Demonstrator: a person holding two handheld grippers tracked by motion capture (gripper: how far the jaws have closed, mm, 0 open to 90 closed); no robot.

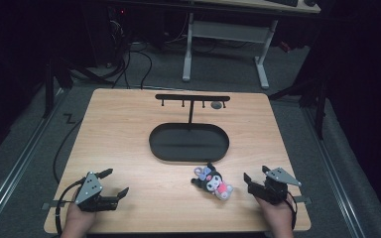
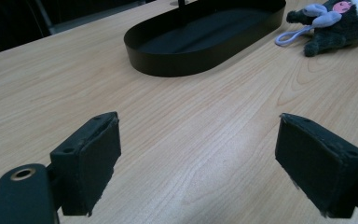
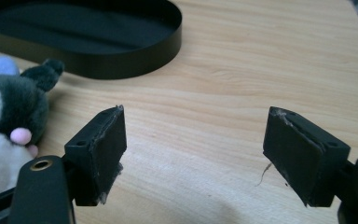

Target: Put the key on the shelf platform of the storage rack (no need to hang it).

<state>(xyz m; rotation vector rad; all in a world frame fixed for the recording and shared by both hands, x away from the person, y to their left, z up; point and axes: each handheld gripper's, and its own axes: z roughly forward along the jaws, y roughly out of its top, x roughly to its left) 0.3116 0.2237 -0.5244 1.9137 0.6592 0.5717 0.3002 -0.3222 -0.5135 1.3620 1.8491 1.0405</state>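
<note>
while both grippers' jaws gape empty, the plush toy (image 1: pixel 213 182) lies just left of the right gripper (image 1: pixel 254 179), far from the left gripper (image 1: pixel 114 183).

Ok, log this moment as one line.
left tongs: open, empty | right tongs: open, empty | plush toy: on table beside right tongs | black oval tray: empty

You have bare table (image 1: pixel 124 134) ahead of your left gripper (image 1: pixel 115 183). Ahead of your right gripper (image 1: pixel 256 175), the plush toy (image 1: pixel 213 182) lies just beside its path, the black oval tray (image 1: pixel 188 142) beyond.
</note>
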